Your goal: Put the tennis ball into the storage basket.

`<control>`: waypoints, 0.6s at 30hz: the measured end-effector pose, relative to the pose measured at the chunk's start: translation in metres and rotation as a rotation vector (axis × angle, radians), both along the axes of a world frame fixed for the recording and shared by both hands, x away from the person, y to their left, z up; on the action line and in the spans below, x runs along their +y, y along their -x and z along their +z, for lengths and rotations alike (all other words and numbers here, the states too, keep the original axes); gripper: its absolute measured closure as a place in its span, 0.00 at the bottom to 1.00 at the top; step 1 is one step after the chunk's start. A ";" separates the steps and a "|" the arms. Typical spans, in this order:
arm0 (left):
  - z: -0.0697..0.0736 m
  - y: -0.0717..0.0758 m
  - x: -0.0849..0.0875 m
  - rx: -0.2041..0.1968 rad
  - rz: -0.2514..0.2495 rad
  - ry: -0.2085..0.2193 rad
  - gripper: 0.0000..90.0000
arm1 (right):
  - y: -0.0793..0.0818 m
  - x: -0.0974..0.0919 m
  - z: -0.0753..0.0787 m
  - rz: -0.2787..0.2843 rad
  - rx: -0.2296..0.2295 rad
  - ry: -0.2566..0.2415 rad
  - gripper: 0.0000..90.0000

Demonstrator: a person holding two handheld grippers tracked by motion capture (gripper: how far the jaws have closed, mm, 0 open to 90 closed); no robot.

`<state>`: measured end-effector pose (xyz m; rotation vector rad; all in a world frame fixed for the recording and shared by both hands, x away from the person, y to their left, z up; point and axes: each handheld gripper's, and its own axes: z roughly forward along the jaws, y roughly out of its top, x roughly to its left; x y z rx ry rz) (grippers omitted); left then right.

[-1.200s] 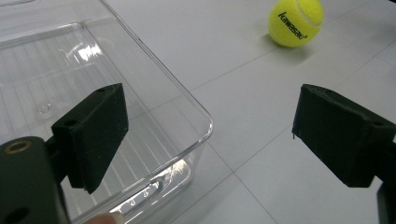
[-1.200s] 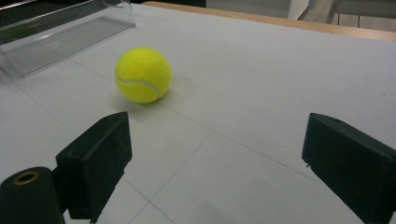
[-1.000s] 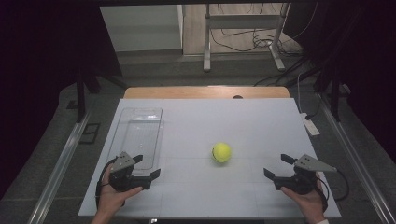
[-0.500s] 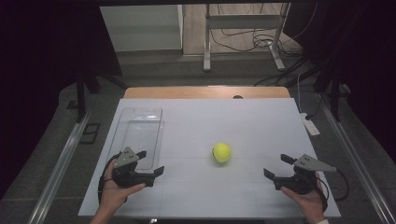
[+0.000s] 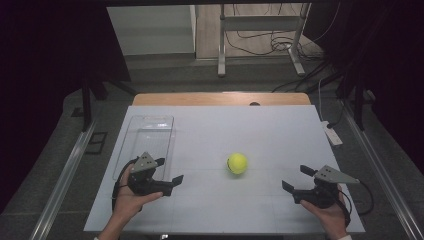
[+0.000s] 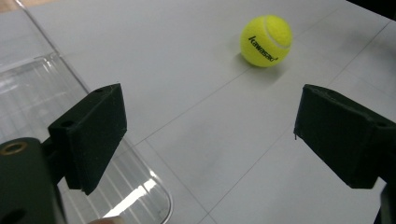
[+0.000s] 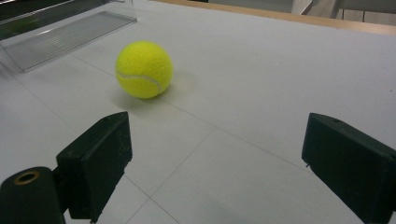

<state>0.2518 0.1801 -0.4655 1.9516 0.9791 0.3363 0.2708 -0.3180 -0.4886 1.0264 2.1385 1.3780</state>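
Left tongs [image 6: 205,135] and right tongs [image 7: 215,163] wide, empty.

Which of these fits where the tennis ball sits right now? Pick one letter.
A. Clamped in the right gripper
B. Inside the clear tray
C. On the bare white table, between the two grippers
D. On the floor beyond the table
C: the tennis ball rests on the white table, apart from the clear tray, with the left gripper and the right gripper open and empty on either side.
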 end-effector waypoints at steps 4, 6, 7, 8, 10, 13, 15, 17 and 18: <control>0.002 -0.003 -0.006 0.001 -0.022 -0.006 0.11 | 0.000 0.000 0.000 0.001 -0.001 0.002 0.10; 0.003 -0.005 -0.010 0.003 -0.035 -0.009 0.11 | 0.000 0.001 -0.001 0.000 0.000 0.001 0.10; 0.003 -0.007 -0.012 0.005 -0.040 -0.011 0.11 | 0.000 0.001 -0.001 -0.001 0.001 0.001 0.10; 0.003 -0.007 -0.013 0.007 -0.045 -0.013 0.11 | -0.001 0.000 -0.001 -0.001 0.002 0.001 0.10; 0.003 -0.009 -0.016 0.011 -0.056 -0.020 0.11 | 0.000 0.000 -0.001 -0.002 0.002 0.002 0.10; 0.003 -0.010 -0.018 0.014 -0.064 -0.023 0.11 | 0.000 0.000 -0.001 -0.003 0.002 0.001 0.10; 0.003 -0.011 -0.020 0.014 -0.068 -0.023 0.12 | 0.000 0.000 -0.001 -0.004 0.003 0.002 0.10; 0.004 -0.012 -0.021 0.014 -0.072 -0.024 0.12 | 0.000 0.000 -0.001 -0.004 0.002 0.002 0.10; 0.004 -0.012 -0.021 0.014 -0.072 -0.024 0.12 | 0.000 0.000 -0.001 -0.004 0.002 0.002 0.10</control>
